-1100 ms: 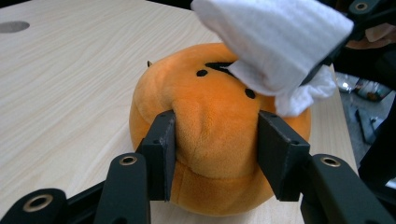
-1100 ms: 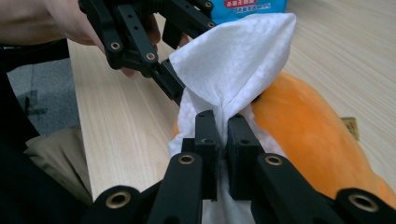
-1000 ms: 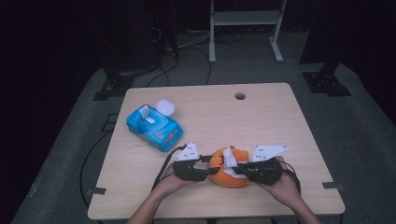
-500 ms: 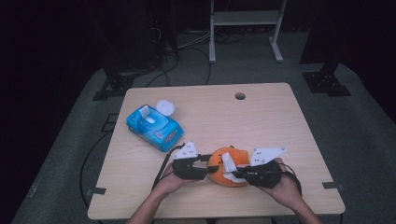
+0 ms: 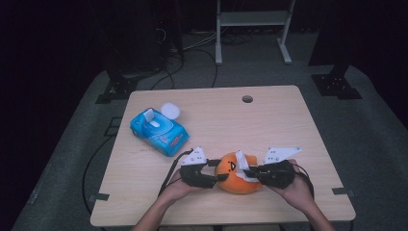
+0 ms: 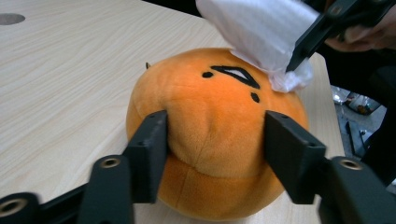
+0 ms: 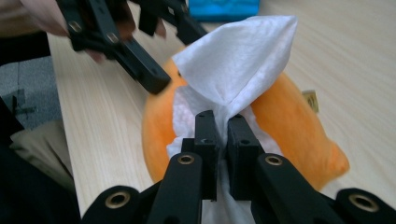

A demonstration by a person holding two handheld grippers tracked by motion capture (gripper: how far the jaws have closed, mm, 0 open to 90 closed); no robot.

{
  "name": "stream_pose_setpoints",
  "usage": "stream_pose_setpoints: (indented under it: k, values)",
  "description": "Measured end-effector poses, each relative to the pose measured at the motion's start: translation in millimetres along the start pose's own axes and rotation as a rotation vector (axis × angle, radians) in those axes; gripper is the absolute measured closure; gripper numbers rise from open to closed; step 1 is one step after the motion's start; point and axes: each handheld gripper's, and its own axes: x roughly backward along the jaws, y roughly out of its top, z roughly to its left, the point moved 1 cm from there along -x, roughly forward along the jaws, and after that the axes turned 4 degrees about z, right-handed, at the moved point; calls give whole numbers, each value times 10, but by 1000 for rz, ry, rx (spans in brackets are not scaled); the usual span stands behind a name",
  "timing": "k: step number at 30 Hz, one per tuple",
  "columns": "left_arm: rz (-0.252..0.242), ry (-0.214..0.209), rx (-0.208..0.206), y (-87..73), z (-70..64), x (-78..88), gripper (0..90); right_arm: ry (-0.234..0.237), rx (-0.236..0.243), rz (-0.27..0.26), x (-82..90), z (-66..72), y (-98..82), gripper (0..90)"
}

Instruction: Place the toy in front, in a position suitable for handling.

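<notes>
Plush toy: round orange plush (image 5: 235, 174) with a black stitched face, resting on the counter (image 5: 269, 120) near its front edge, between the two grippers.
Left gripper: left gripper (image 5: 214, 177) comes in level from the toy's left side. In the left gripper view its fingers (image 6: 149, 149) stand on either side of the plush (image 6: 215, 135), partly open; they have just been opening wider. The left finger lies against the fabric; whether the right one presses in, I cannot tell.
Right gripper: right gripper (image 5: 250, 172) reaches in from the toy's right. Its fingers (image 7: 205, 135) are pinched nearly together on a white tissue (image 7: 233, 74).
Tissue: bunched at the pinch, fanning up into a loose point; its lower folds lie against the top of the plush (image 7: 289, 121). In the left gripper view the tissue (image 6: 261, 28) sits on the toy just beside the stitched face.
Hands: left hand (image 5: 175, 188) and right hand (image 5: 298, 190) enter from the counter's front edge, each around its gripper.
Wipes pack: blue wipes pack (image 5: 159, 130) lies well apart on the counter's left half, its white lid flipped open.
Counter: light wood grain, small round hole (image 5: 247, 99) near the far edge.
</notes>
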Motion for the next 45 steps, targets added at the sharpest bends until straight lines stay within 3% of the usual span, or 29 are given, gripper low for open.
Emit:
stream_pose_setpoints:
  k: [2, 6, 9, 11, 14, 15, 18, 20, 21, 22, 23, 24, 26, 31, 32, 33, 35, 36, 38, 40, 45]
  values:
    - [1, -12, -27, 5, -17, 2, 452, 12, 25, -39, -10, 83, 99, 837]
    - [16, -11, -53, 2, -43, 4, 459, -14, 55, -27, -56, 104, 166, 837]
    - [19, -18, -44, -27, -15, 16, 456, -42, -9, -27, -15, -87, 81, 838]
    - [16, -25, -19, -28, 6, 22, 436, -35, -27, -19, -8, -132, 36, 838]
    - [-8, -73, 79, 5, 32, 13, 287, -14, -40, 7, -11, -135, -51, 838]
    - [-7, -72, 78, 8, 20, 1, 270, -4, -36, 14, -14, -108, -59, 838]
    - [8, -54, 33, -12, -24, -23, 349, 3, -8, 38, -30, -29, -50, 838]
    - [10, -32, -29, 3, -62, -12, 433, 10, 4, -2, 5, 29, 17, 838]
    - [10, -32, -29, 3, -62, -12, 443, 10, 4, -2, 5, 29, 17, 838]
    - [10, -36, -47, 12, -81, -18, 451, 18, 19, -35, -5, 96, 94, 837]
    - [14, -38, -70, 20, -104, -26, 451, 18, 19, -35, -5, 96, 94, 837]
    - [23, -32, -90, 27, -124, -28, 457, -3, 55, -23, -50, 137, 151, 836]
    - [28, -26, -97, 24, -123, -19, 460, -8, 58, -18, -63, 125, 160, 836]
    - [20, -40, -49, -23, -45, 5, 448, -24, -15, 1, -22, -93, 23, 837]
    - [18, -45, -30, -14, -34, 9, 370, -14, -31, 10, -13, -108, -39, 838]
    - [7, -54, 3, 3, -32, 8, 370, -14, -31, 10, -13, -108, -39, 838]
    - [3, -57, 57, 39, -43, -10, 254, -10, -22, 21, -13, -69, -53, 838]
    - [9, -57, 59, 47, -60, -25, 224, 8, -13, 21, -18, -43, -51, 838]
    - [32, -56, 36, 38, -88, -46, 244, 36, 7, 42, -40, 32, -35, 838]
    - [33, -44, -6, 27, -109, -35, 316, 21, 34, 53, -40, 74, -5, 838]
    - [47, -24, -112, 54, -200, -53, 384, 12, 45, -11, -67, 155, 120, 837]
